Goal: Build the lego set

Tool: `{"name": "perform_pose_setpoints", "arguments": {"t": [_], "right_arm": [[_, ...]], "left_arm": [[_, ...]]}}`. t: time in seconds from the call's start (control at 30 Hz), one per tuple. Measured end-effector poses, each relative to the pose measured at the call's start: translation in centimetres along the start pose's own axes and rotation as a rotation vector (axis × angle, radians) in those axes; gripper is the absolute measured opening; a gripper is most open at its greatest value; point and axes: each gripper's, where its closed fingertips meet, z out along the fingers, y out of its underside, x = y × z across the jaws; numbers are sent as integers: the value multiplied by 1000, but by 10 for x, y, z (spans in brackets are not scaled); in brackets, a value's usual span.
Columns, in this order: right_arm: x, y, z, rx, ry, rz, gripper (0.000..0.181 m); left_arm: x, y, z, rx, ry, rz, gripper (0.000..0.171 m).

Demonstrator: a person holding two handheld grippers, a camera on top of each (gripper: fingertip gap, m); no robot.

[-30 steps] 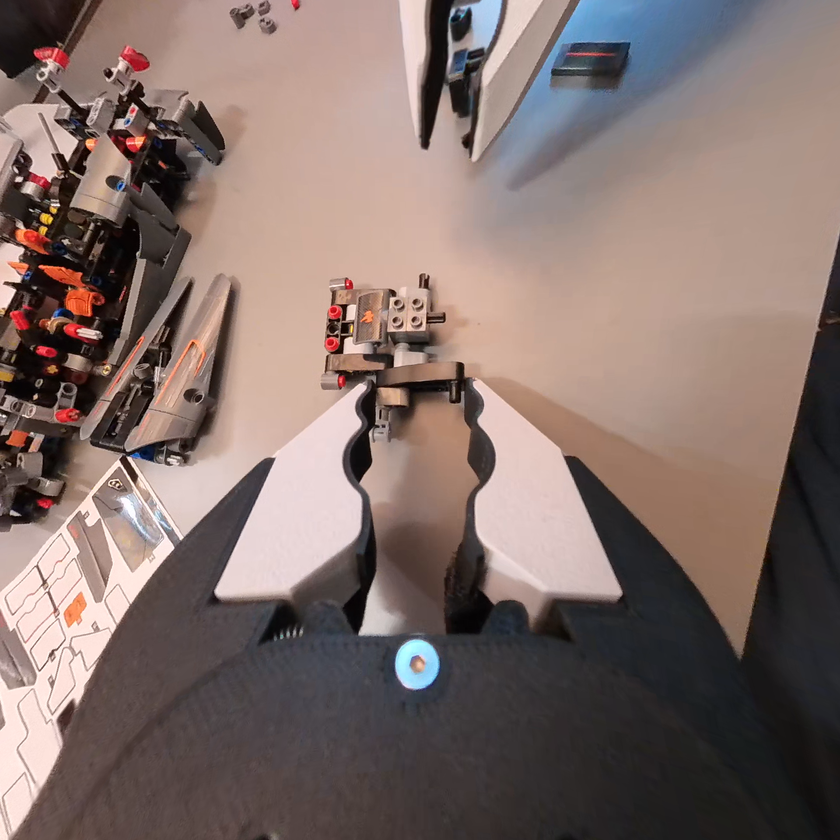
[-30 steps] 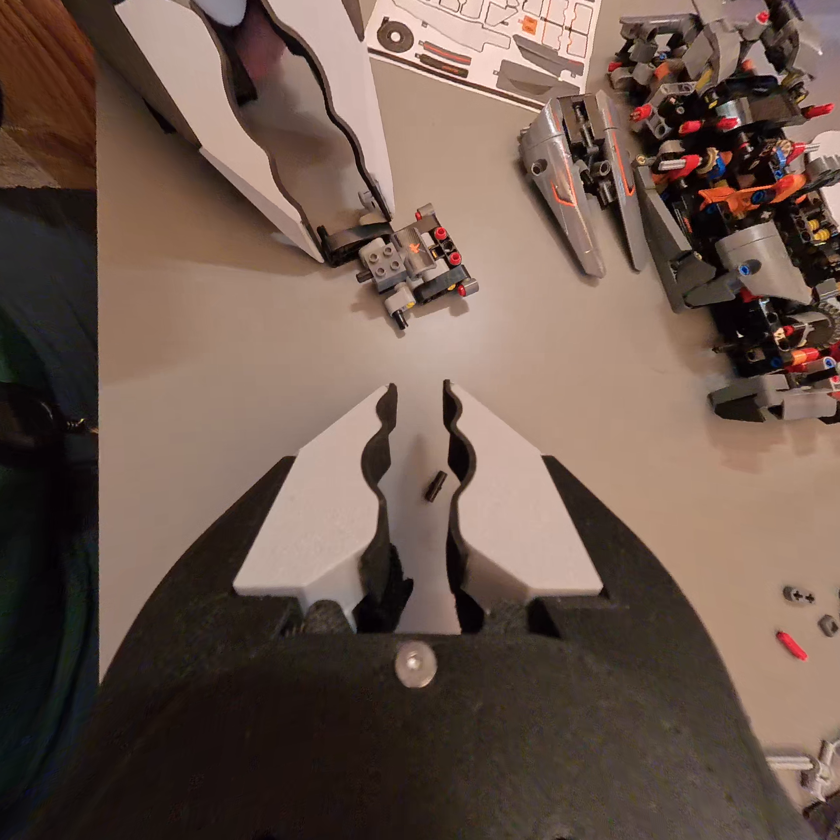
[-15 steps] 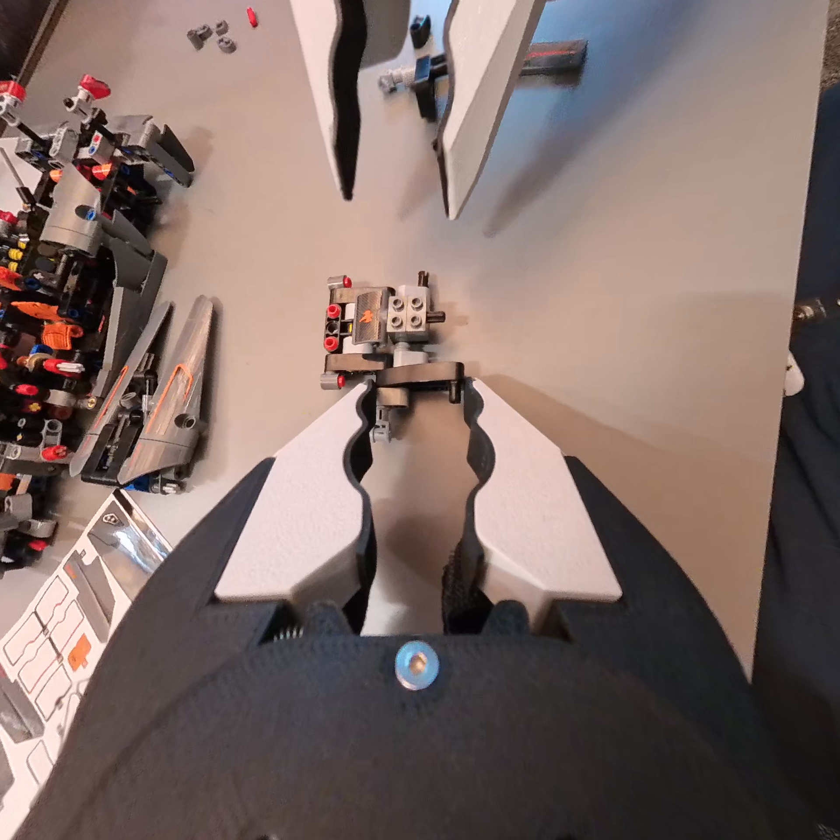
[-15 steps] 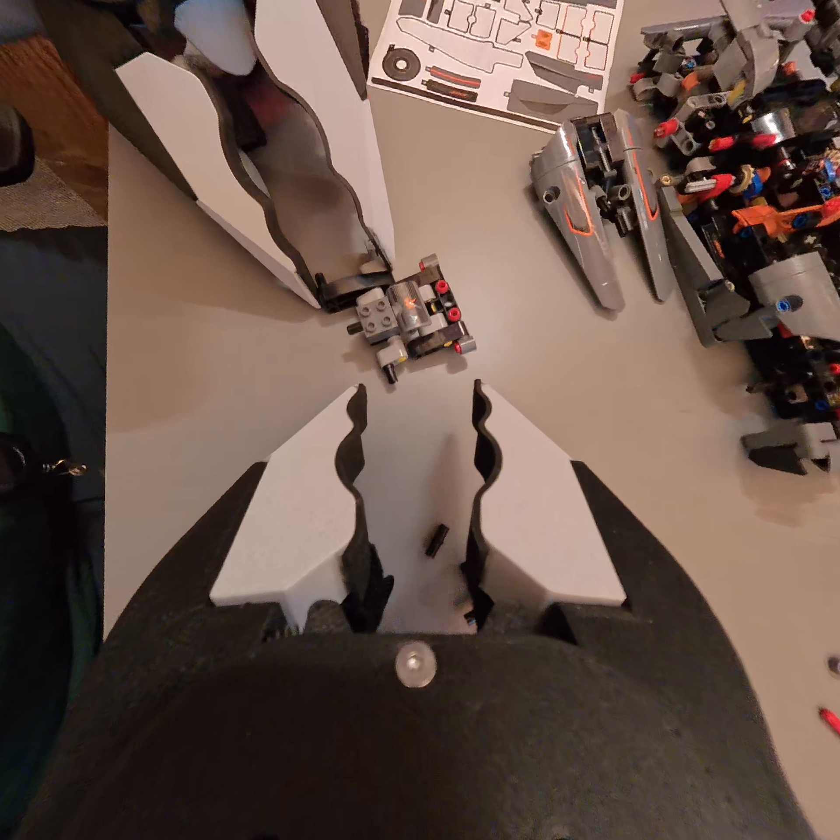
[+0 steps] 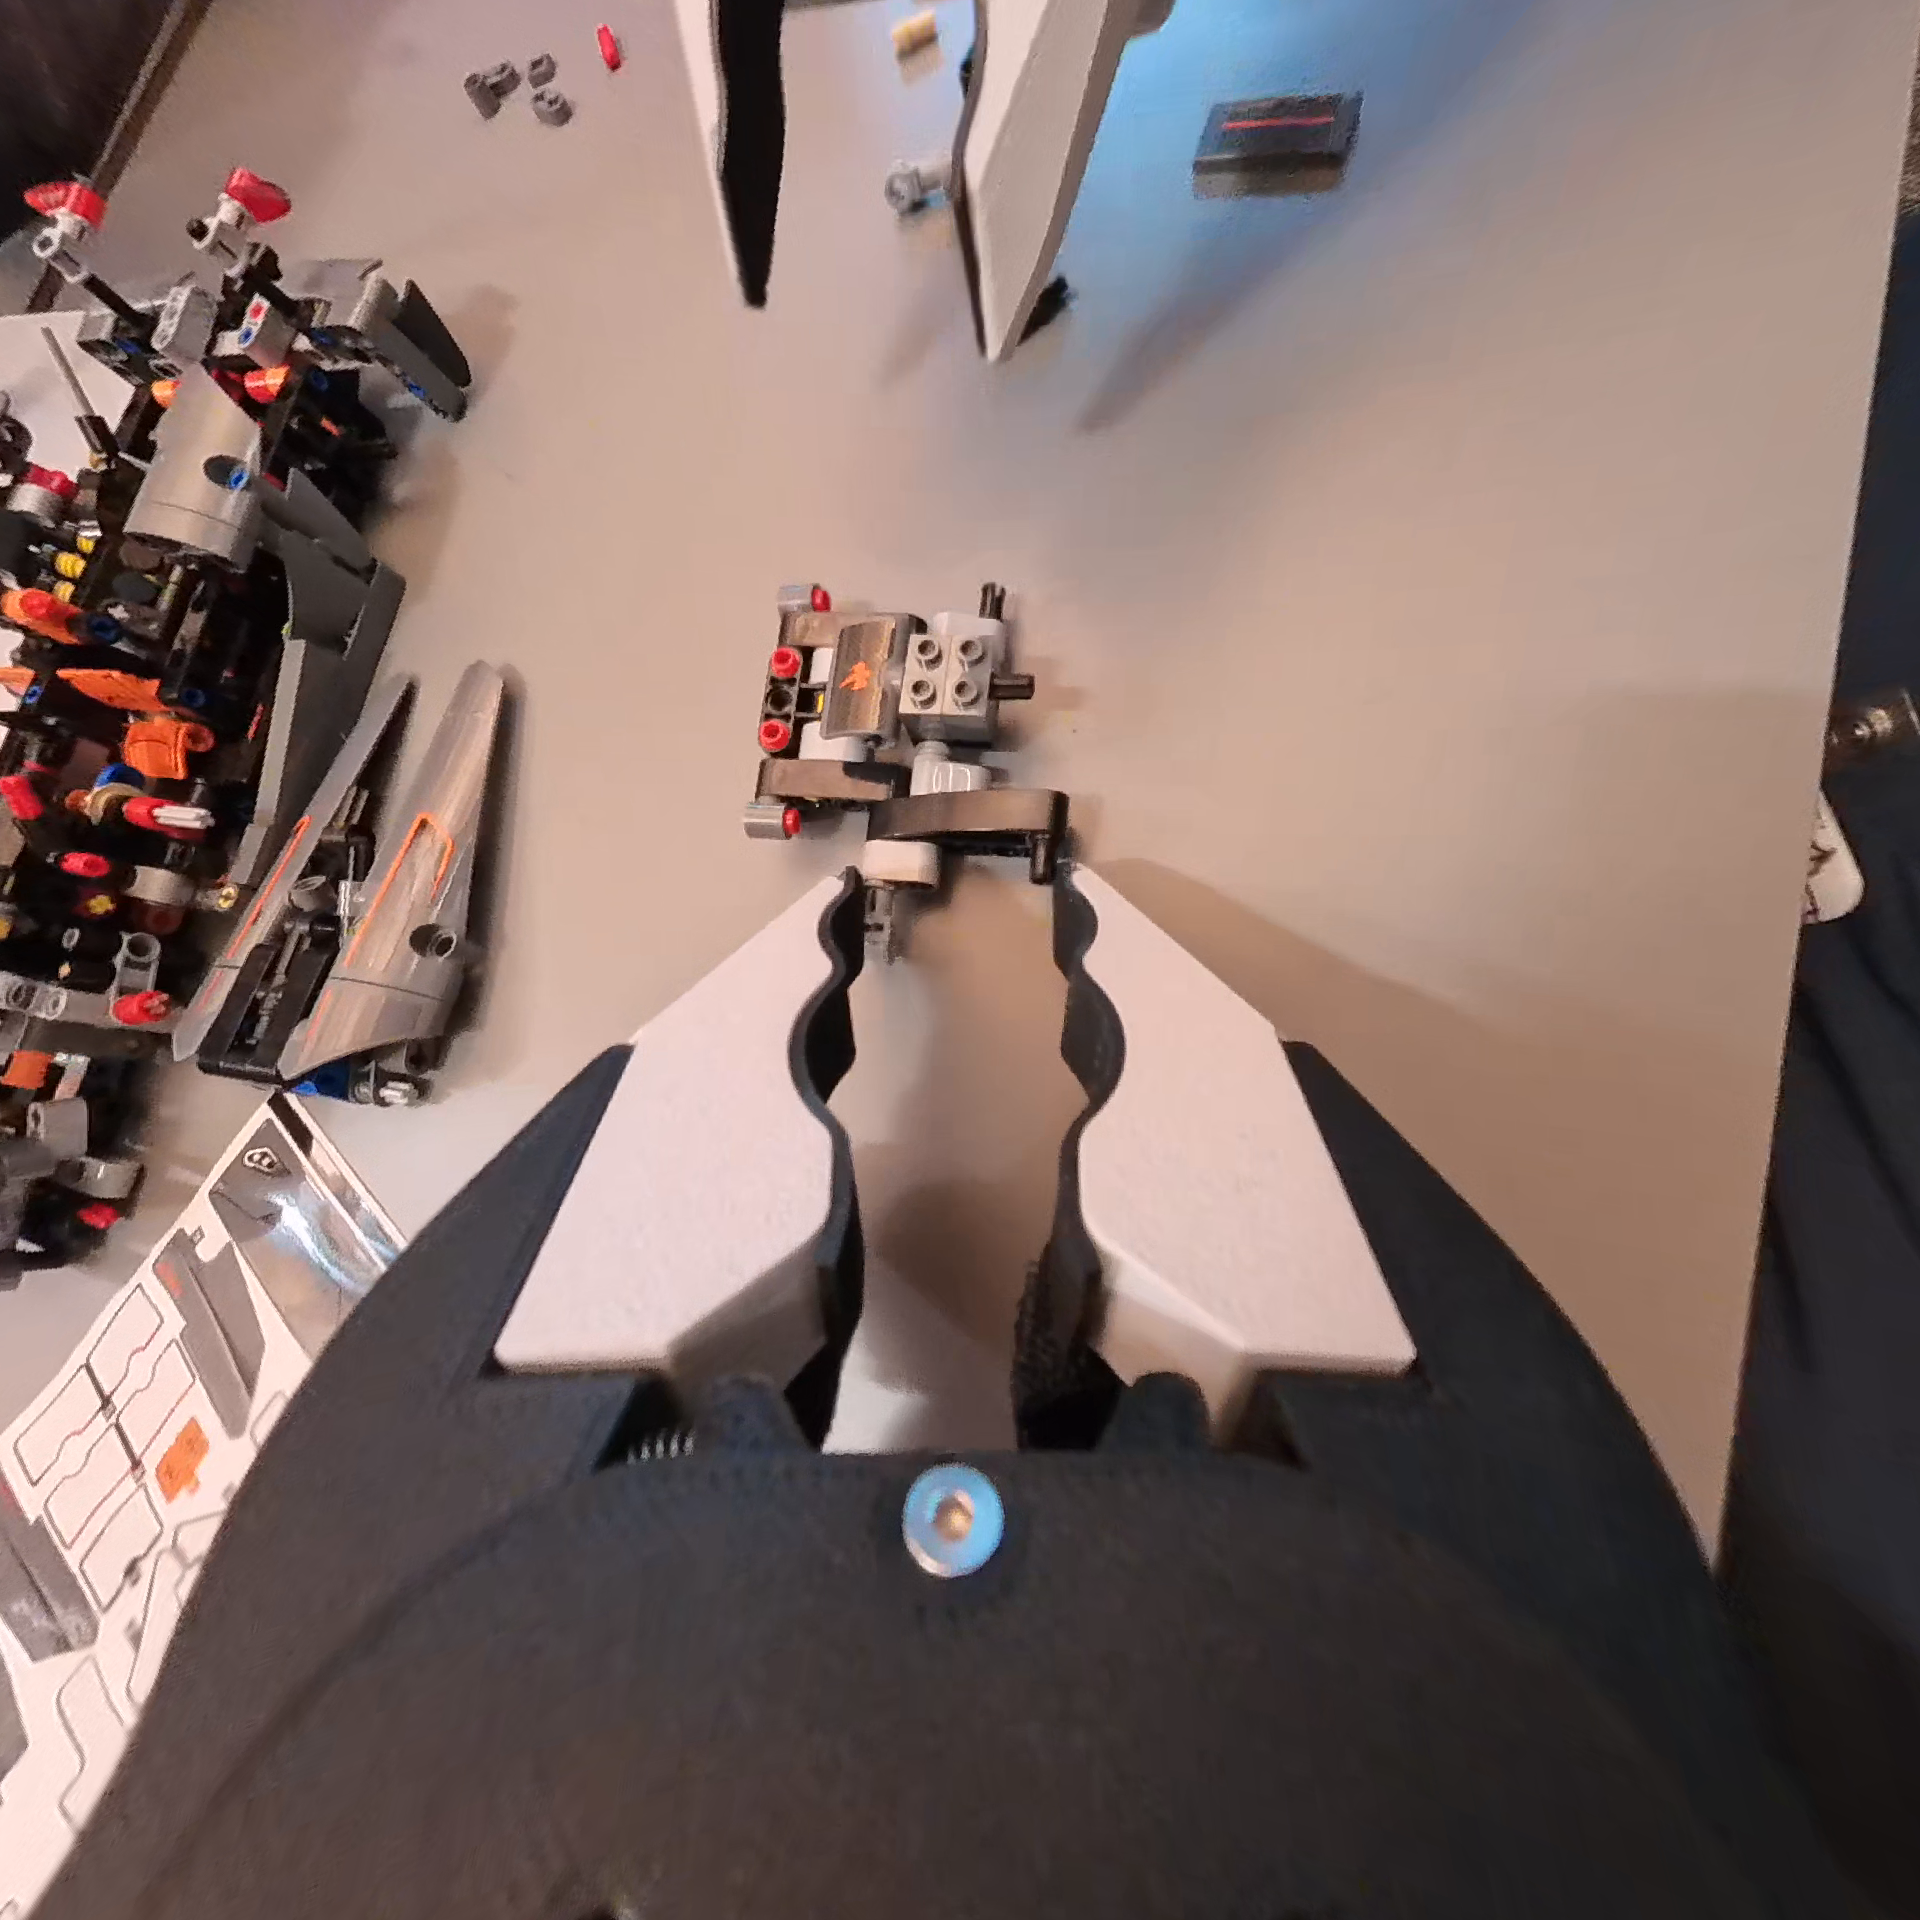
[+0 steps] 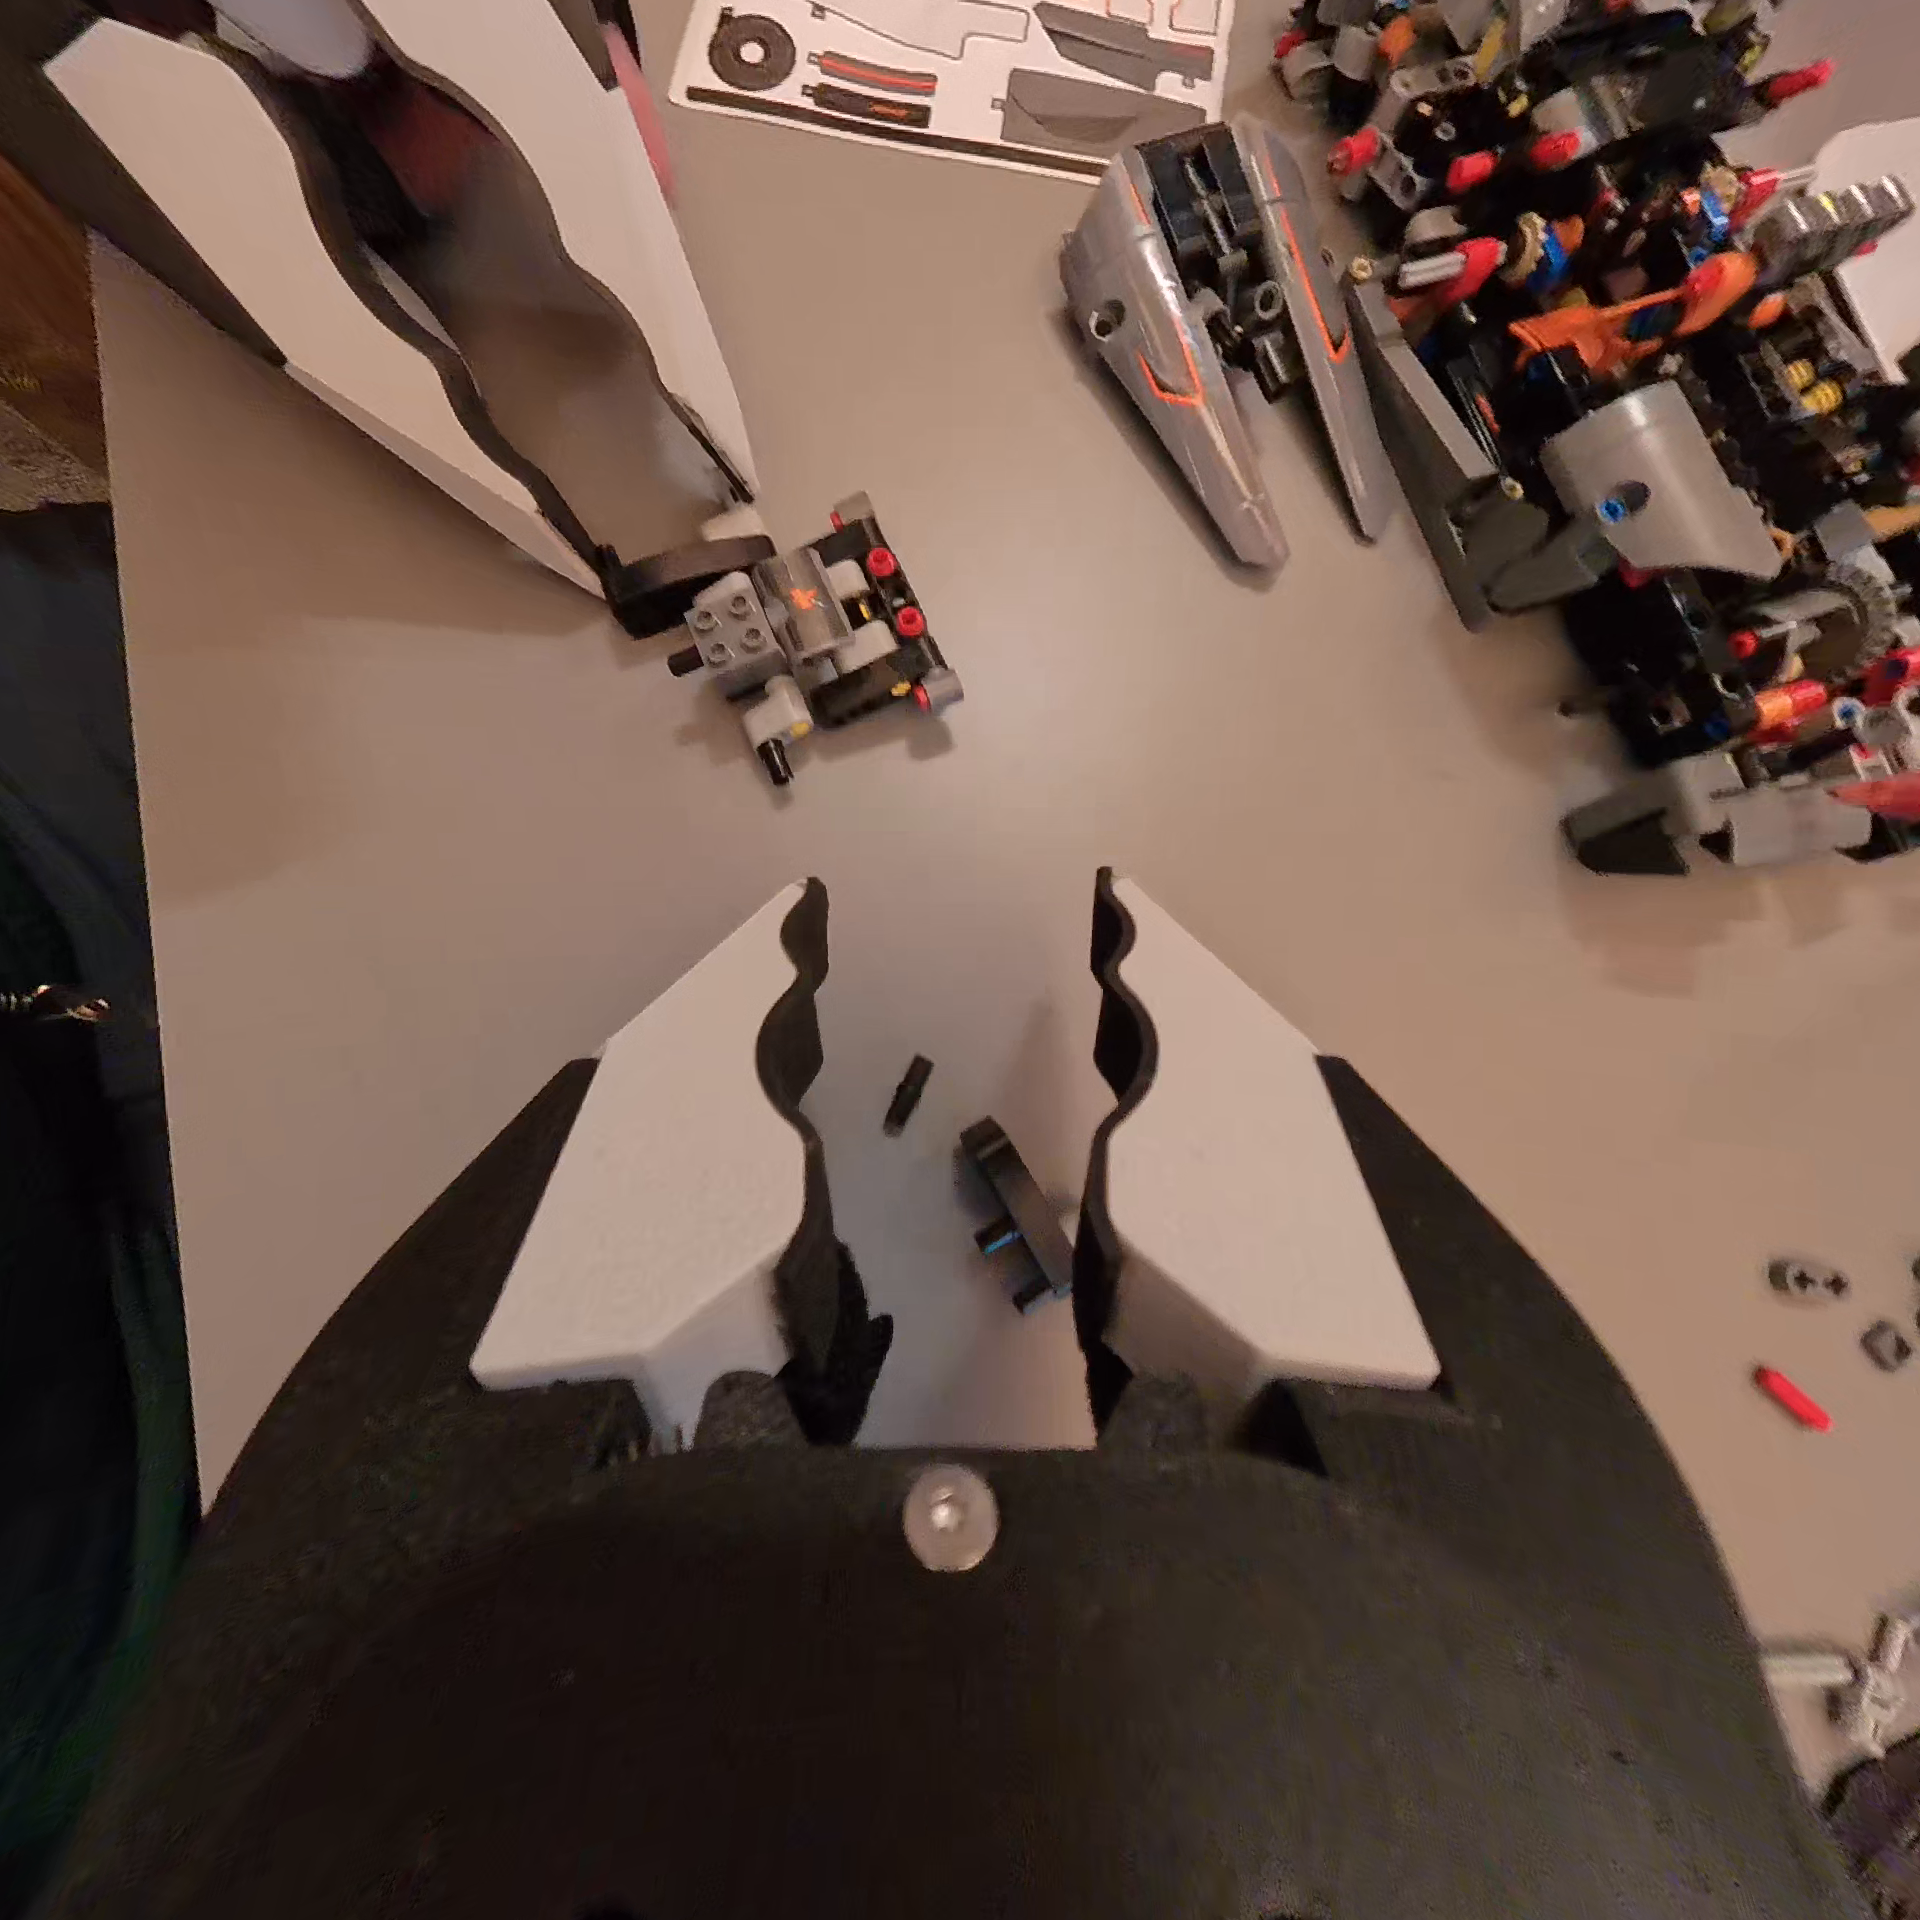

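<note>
Two grippers, each with white wedge fingers lined in wavy black padding. Left gripper point(image 5: 954, 883): tongs clamped on the curved black beam at the near end of one small sub-assembly point(image 5: 894, 717), a blocky cluster of grey studded brick, black beams and four red pins, resting mid-table point(image 5: 1351, 623). Right gripper point(image 6: 956, 883): tongs apart, holding nothing; on the smooth grey table between them lie one short black pin point(image 6: 907, 1093) and one black flat piece with pegs point(image 6: 1013, 1210). One large, dense Technic model point(image 6: 1662, 416) sits at the table's far side, beside it one pointed grey wedge panel pair point(image 6: 1205, 343) with orange lines. One glossy sticker sheet point(image 6: 935, 73).
</note>
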Motion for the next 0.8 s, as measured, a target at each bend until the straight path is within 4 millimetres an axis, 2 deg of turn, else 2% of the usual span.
{"name": "perform_pose_setpoints", "arguments": {"t": [0.33, 0.8], "right_arm": [[10, 20, -31, 31, 73, 59, 46], [11, 50, -54, 32, 119, 116, 45]], "left_arm": [[-7, 1, -1, -6, -55, -17, 39], [-19, 6, -1, -32, -133, -68, 38]]}}
